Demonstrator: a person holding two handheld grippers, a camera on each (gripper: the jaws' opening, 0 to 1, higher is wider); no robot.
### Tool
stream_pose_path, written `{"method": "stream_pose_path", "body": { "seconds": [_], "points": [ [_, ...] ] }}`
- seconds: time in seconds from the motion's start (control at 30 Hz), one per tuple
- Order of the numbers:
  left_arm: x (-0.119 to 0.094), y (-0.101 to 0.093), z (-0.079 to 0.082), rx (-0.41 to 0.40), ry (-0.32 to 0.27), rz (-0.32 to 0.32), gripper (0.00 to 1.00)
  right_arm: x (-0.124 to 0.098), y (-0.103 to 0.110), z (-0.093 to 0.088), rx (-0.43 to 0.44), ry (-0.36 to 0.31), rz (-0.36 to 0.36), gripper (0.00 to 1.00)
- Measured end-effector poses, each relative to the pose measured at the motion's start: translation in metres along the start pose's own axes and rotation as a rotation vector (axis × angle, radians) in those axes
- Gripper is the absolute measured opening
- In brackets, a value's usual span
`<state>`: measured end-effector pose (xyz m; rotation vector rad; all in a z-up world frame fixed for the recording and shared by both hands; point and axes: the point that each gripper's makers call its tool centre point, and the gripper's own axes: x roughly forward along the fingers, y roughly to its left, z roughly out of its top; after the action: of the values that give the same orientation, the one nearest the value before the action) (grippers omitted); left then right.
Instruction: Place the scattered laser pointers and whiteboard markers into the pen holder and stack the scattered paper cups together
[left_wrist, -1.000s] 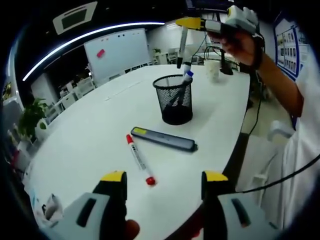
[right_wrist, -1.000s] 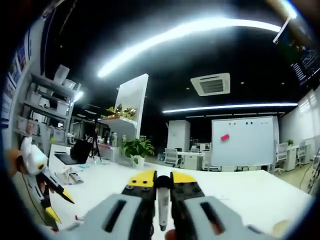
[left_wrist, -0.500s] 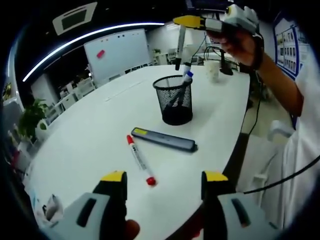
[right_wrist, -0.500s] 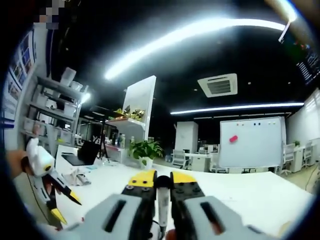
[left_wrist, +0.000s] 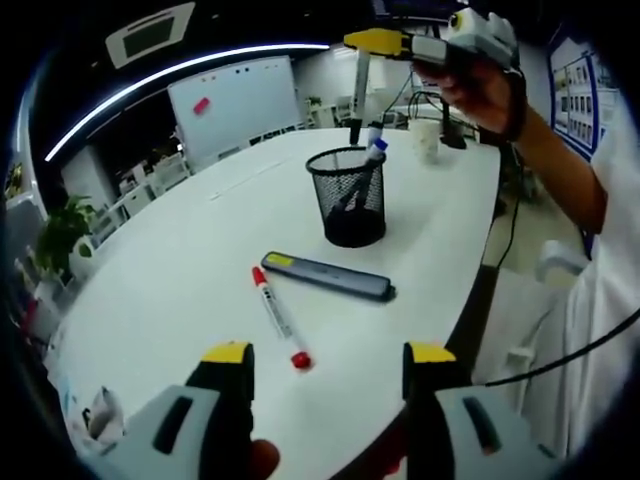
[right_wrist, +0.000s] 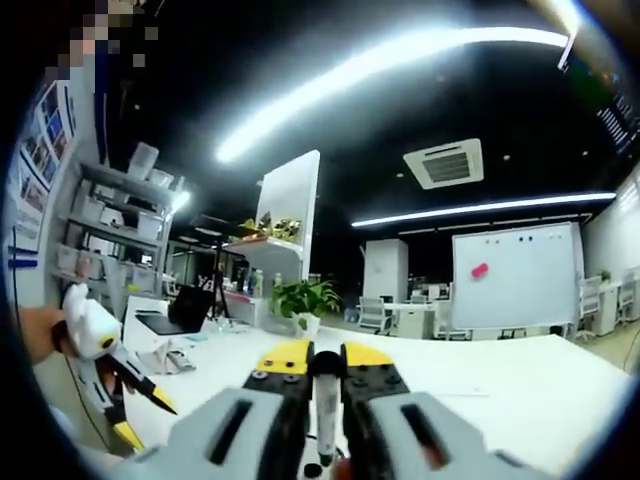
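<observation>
Above the pen holder, right tongs pinching marker vertical, left tongs spread.

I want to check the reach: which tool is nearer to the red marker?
Left. The left tool hovers open just short of the red marker; the right tool, holding a black marker, is above the pen holder.

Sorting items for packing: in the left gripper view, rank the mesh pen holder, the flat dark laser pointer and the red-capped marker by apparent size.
1. mesh pen holder
2. laser pointer
3. red-capped marker, thinner, though nearer the camera, so unsure.
</observation>
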<state>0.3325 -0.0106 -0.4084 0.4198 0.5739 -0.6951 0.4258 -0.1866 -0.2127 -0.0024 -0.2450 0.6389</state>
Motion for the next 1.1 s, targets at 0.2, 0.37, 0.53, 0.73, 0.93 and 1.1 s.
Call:
{"method": "stream_pose_path", "body": {
  "seconds": [0.2,0.37,0.53,0.73,0.93,1.1],
  "points": [
    [0.000,0.000,-0.001,-0.002,0.002,0.000,0.60,0.001,0.000,-0.005,0.017,0.011,0.003,0.11],
    [-0.001,0.000,-0.002,-0.005,0.001,0.001,0.60,0.004,0.001,-0.013,0.030,0.026,0.007,0.11],
    [0.000,0.000,-0.003,-0.005,0.003,0.002,0.60,0.004,0.002,-0.019,0.039,0.046,0.011,0.11],
    [-0.001,0.001,0.000,-0.004,-0.005,0.001,0.60,0.004,-0.001,-0.024,0.051,0.057,0.003,0.11],
    [0.000,0.001,-0.002,-0.004,-0.003,-0.001,0.60,0.004,-0.001,-0.031,0.069,0.079,0.003,0.11],
    [0.001,0.001,-0.003,-0.004,-0.002,-0.003,0.60,0.003,0.000,-0.038,0.077,0.102,0.010,0.11]
  ]
}}
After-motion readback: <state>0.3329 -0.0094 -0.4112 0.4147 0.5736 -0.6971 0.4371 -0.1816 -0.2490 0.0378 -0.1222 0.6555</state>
